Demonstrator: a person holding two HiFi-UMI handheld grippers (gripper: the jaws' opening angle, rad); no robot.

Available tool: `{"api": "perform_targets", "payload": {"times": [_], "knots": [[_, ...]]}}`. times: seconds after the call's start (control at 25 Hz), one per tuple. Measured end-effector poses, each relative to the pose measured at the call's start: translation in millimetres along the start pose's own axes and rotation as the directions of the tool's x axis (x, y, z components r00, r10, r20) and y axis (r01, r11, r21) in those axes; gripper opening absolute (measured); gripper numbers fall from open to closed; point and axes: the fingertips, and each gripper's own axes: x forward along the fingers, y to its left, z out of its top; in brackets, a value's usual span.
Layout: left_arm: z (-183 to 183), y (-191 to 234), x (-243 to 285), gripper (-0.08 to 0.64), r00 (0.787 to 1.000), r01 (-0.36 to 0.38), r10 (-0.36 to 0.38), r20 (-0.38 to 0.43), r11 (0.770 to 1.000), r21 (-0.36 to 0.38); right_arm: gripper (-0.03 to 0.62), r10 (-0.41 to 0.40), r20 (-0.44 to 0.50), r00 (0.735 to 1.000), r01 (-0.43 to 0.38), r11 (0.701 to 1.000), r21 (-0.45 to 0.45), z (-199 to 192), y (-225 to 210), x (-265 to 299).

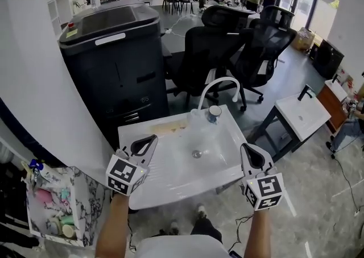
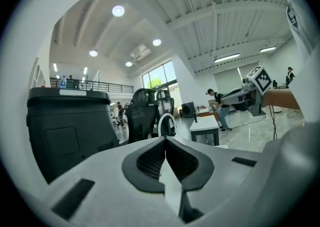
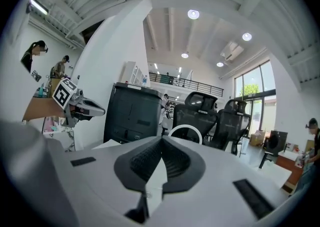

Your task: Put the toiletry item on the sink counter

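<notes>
— Office space, with a white sink counter (image 1: 133, 137) in the middle. Where's the toiletry item?
— The small bottle (image 1: 214, 113) stands on the counter's back rim, at one o'clock from the drain (image 1: 197, 153), under the arch of the curved tap (image 1: 219, 83).
— And the grippers?
— The left gripper (image 1: 151, 139) is at nine o'clock of the drain and the right gripper (image 1: 246, 149) at three. Both have their jaws pressed together on nothing, apart from the bottle.
— Behind?
— A black cabinet (image 1: 114, 63) at eleven and black chairs (image 1: 210, 52) at twelve.
</notes>
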Motion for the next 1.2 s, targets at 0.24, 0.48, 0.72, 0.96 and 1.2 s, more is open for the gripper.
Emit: {"api": "perform_targets", "payload": {"times": [0.24,0.48,0.72,0.96,1.2], "knots": [[26,-5,-20,0.011,0.999,-0.012,0.012,0.052,1.0,0.0,-0.003,0.025,0.033,0.999,-0.024,0.999,-0.031,22,12,-4],[40,-13,-29,0.011,0.998,-0.005,0.002,0.07,0.999,0.045,-0.003,0.046,0.041,0.998,-0.044,0.998,-0.048,28,25,-4],[48,-15,-32,0.011,0.997,-0.005,-0.001,0.08,0.997,0.073,-0.003,0.046,0.037,0.998,-0.044,0.997,-0.064,29,28,-5],[48,-17,-30,0.011,0.997,-0.001,-0.005,0.081,0.997,0.076,-0.003,0.045,0.036,0.998,-0.043,0.997,-0.069,26,27,-5],[44,-17,-28,0.011,0.997,0.002,-0.007,0.076,0.998,0.062,-0.003,0.05,0.028,0.998,-0.048,0.997,-0.066,22,27,-3]]}}
